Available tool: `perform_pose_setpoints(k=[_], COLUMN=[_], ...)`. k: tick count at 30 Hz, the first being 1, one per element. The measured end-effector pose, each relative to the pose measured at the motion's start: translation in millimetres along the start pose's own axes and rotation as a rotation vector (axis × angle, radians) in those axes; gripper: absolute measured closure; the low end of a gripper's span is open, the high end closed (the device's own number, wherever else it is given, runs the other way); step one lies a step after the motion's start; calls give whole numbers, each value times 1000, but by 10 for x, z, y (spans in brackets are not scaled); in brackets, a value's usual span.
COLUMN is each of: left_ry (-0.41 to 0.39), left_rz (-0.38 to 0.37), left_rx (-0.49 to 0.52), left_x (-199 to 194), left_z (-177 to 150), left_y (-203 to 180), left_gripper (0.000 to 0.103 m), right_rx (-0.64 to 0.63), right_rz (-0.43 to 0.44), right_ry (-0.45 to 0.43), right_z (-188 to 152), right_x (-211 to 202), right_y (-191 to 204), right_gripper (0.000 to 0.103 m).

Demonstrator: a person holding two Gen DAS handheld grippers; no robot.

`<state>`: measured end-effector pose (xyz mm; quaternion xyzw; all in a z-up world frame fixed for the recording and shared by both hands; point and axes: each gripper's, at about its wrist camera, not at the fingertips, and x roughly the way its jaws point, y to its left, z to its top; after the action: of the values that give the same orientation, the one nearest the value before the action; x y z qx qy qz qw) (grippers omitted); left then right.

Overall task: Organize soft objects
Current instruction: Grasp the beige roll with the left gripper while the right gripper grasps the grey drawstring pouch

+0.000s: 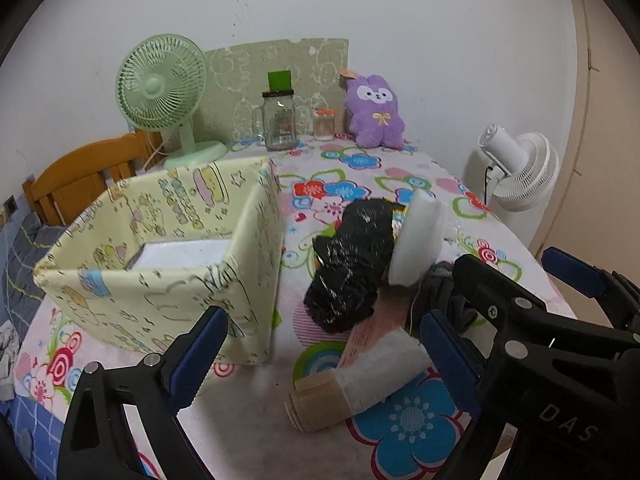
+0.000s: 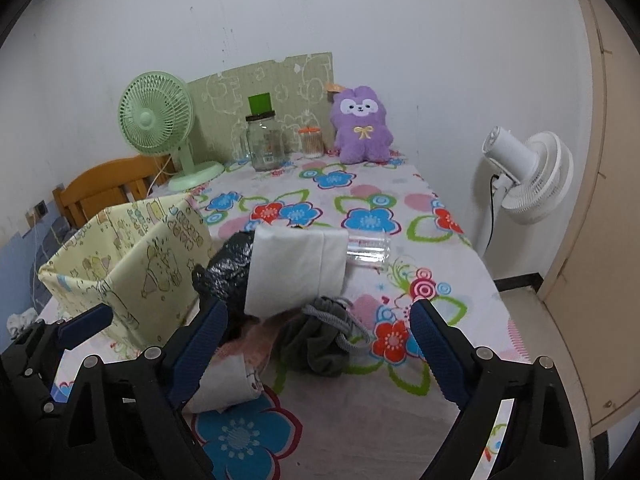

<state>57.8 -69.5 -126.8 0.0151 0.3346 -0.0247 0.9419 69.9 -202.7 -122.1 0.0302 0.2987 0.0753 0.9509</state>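
Both claws, left [image 1: 324, 354] and right [image 2: 316, 344], tilt down over the soft pile [image 2: 320, 336], spread apart (nothing gripped).

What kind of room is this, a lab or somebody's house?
Most likely a home: a table under a flowered tablecloth, a purple plush bunny against the wall, and a mint-green desk fan beside a wooden chair.

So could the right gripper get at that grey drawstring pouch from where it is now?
Probably yes. The right gripper is open, and the grey drawstring pouch lies on the tablecloth right between its fingers, with nothing on top. The white cloth sits just behind.
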Motion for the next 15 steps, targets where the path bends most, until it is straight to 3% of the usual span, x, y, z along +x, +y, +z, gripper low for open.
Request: perform_pose_setpoints(k=[15], left_ry=[53], left_rz=[-29], left_rx=[20], left_x=[152], left_z=[-213], left_y=[-116], left_gripper=[7], right_rx=[2], right_rz=[-9], right_ry=[56], right_z=[-231], right_x=[170], right_y=[-21], right_gripper=[9])
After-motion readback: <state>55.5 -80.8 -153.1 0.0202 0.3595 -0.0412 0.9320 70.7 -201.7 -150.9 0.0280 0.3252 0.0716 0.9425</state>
